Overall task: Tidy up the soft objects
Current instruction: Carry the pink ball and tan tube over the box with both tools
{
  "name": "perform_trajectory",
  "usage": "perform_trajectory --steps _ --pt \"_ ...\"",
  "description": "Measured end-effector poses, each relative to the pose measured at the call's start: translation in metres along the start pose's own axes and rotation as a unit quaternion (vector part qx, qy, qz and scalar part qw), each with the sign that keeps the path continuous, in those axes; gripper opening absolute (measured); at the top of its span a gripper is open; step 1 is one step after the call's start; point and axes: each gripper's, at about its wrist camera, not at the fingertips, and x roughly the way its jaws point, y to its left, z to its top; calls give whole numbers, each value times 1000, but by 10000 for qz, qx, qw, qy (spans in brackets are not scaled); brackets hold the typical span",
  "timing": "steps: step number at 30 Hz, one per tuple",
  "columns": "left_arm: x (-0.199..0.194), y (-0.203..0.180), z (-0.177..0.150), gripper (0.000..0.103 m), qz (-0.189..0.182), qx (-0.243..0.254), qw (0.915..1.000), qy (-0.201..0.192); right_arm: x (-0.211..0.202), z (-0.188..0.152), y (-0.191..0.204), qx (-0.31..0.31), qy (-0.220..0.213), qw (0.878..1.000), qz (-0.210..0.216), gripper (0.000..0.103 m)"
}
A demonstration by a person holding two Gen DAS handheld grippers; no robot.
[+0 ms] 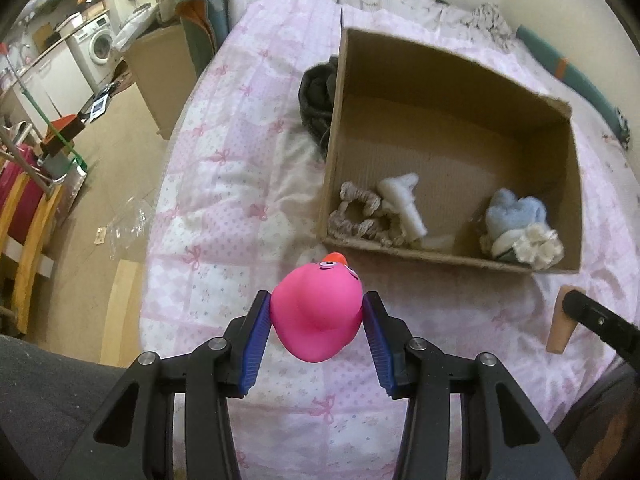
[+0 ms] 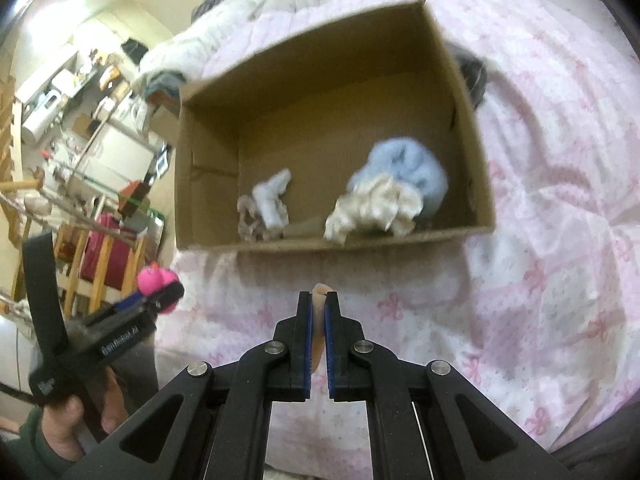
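Observation:
My left gripper [image 1: 316, 312] is shut on a pink rubber duck [image 1: 316, 316] with an orange beak, held above the pink quilt [image 1: 224, 200] just in front of the open cardboard box [image 1: 452, 80]. In the right wrist view my right gripper [image 2: 319, 300] is shut on a thin peach-coloured soft piece [image 2: 320, 312], also in front of the box [image 2: 320, 72]. The left gripper [image 2: 156, 300] with the duck shows at the left there. Inside the box lie a knotted rope toy [image 1: 360, 216], a white fluffy piece [image 1: 400, 200], a light blue cloth [image 1: 516, 212] and a cream cloth [image 1: 536, 244].
A dark bundled garment [image 1: 316, 100] lies against the box's left wall. The bed's left edge drops to a floor with a wooden rack [image 1: 28, 220] and a second cardboard box [image 1: 164, 72]. A person's hand [image 2: 80, 412] holds the left gripper's handle.

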Motion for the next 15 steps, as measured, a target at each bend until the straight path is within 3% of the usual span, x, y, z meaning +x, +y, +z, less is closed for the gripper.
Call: perform_trajectory --steps 9,15 --pt "-33 -1 46 42 -164 -62 9990 -420 -42 33 -1 86 -775 9962 384 7" --pt "-34 -8 83 42 -74 98 9973 -730 -50 66 1 -128 -1138 9927 387 7"
